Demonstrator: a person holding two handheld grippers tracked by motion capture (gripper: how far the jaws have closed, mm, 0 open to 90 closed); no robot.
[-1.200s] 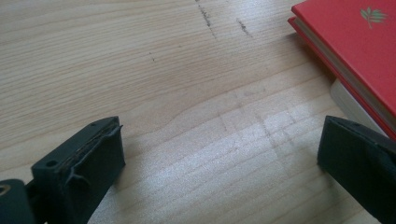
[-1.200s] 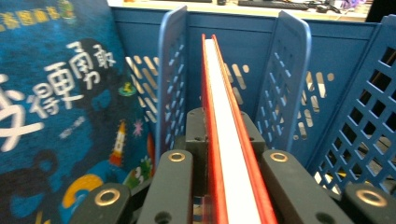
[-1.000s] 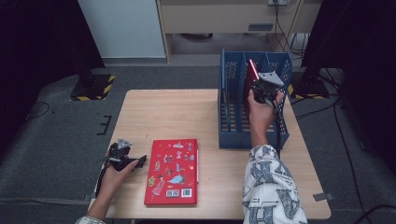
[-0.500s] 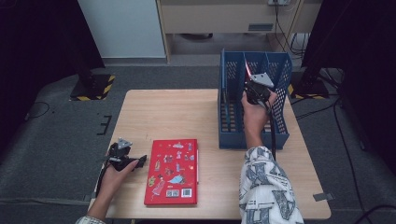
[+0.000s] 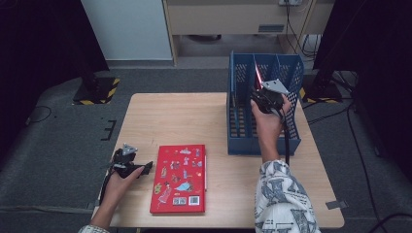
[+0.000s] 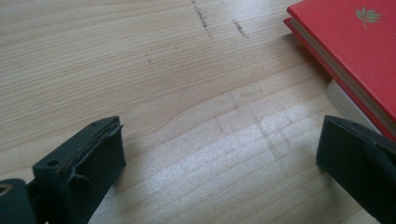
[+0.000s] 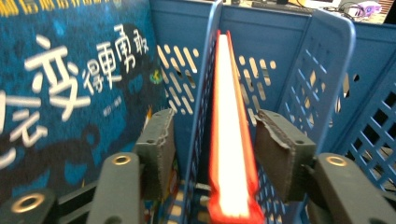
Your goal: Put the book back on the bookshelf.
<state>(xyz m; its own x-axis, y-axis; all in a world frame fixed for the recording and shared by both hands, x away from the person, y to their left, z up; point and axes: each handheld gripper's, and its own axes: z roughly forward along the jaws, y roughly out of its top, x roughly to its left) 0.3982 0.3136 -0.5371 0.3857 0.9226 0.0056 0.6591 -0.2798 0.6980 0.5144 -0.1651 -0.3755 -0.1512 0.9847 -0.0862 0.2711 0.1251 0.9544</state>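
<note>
Right tool (image 7: 212,135) just opened, pads clear of red book (image 7: 229,140) edges

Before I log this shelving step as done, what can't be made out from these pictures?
- Red book in the rack: right gripper view gives its page edge, blurred; cover turned away, foot cut off by the bottom edge.
- Blue book: that view's left edge crops its title.
- Red book on table: high view, cover print too small to read.

Rack (image 5: 265,141) sits on table (image 5: 184,116), far right. One book (image 5: 257,74) stands upright in its middle slot, another (image 7: 60,93) left of the divider. Third book (image 5: 179,178) lies flat, near left-centre.
</note>
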